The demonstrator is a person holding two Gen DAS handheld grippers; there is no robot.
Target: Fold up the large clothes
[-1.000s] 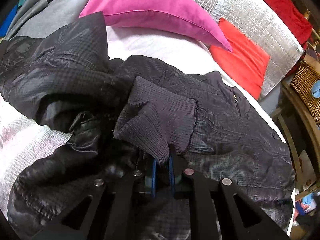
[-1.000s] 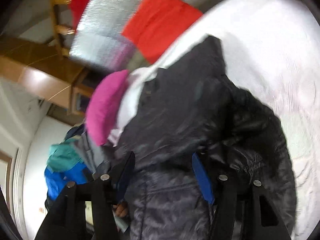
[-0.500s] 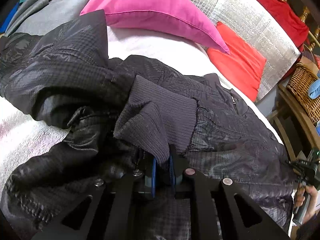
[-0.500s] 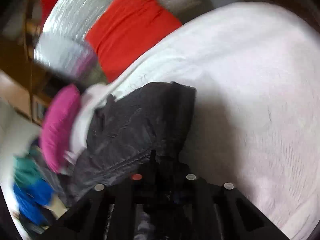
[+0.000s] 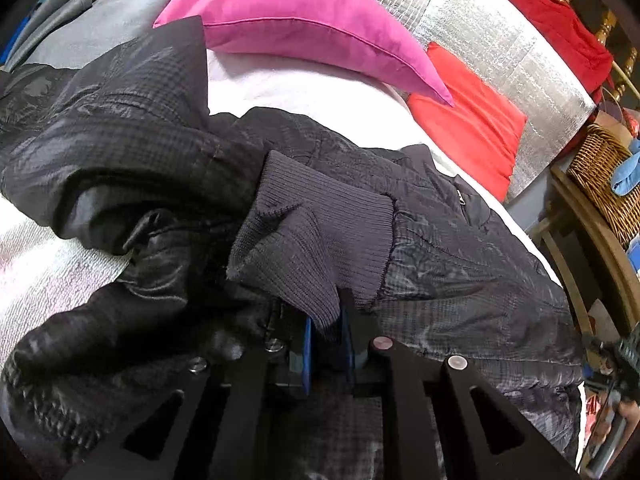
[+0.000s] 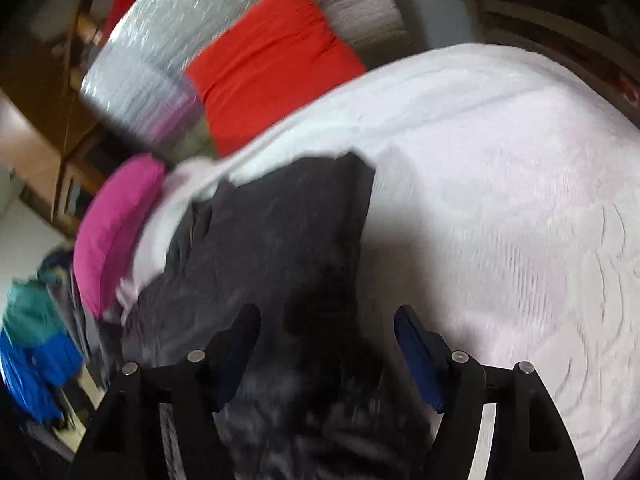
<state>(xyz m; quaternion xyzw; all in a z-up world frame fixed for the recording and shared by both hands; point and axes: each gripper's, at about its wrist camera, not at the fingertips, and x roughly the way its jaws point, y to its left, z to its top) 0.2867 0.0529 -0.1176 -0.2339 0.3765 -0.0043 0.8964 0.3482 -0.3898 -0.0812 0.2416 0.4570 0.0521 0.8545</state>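
Note:
A black quilted jacket (image 5: 460, 248) lies crumpled on the white bedspread (image 5: 304, 92). My left gripper (image 5: 328, 340) is shut on the jacket's ribbed knit cuff (image 5: 316, 236), which stands up over the jacket body. In the right wrist view, blurred by motion, my right gripper (image 6: 326, 344) is open, its blue-padded jaws spread wide over the jacket's edge (image 6: 280, 240), with nothing clamped between them. White bedspread (image 6: 500, 220) lies to its right.
A pink pillow (image 5: 296, 20), a red cushion (image 5: 468, 136) and a silver quilted panel (image 5: 492, 40) lie at the bed's head. A wicker basket (image 5: 600, 176) and wooden frame stand to the right. Blue and teal clothes (image 6: 32, 340) pile at the left.
My right gripper was shut on the jacket half a second ago and has opened and let it go. My left gripper still holds the cuff, barely moved.

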